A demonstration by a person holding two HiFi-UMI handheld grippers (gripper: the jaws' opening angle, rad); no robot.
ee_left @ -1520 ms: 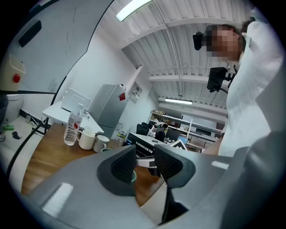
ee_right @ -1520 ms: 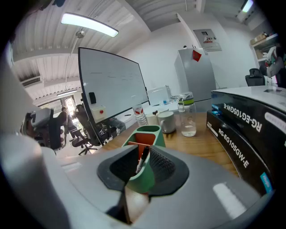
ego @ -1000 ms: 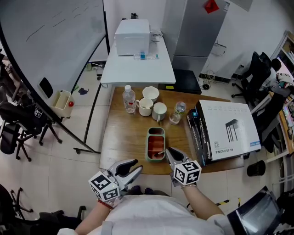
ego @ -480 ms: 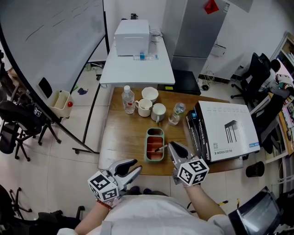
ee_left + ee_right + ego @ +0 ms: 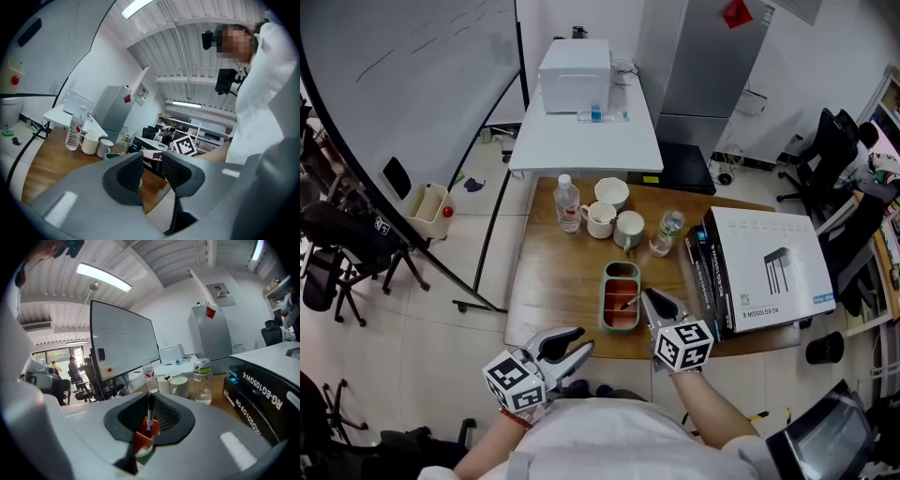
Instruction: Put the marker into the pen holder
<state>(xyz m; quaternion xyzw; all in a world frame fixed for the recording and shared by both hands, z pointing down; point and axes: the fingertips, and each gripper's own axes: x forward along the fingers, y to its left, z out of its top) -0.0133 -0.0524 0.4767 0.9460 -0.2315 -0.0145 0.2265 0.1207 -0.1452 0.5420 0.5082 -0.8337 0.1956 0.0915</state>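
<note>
Right gripper view: my right claw (image 5: 151,417) tips slightly down, pinched on the upright marker (image 5: 150,408), with the pen holder (image 5: 142,442) just below its jaws, mostly hidden behind them. My left claw (image 5: 152,169) points level, jaws apart, empty.

A water bottle (image 5: 567,204), three white cups (image 5: 599,219) and a glass jar (image 5: 666,232) stand grouped on the wooden tabletop (image 5: 562,277). A white carton (image 5: 773,267) lies along its right edge.
</note>
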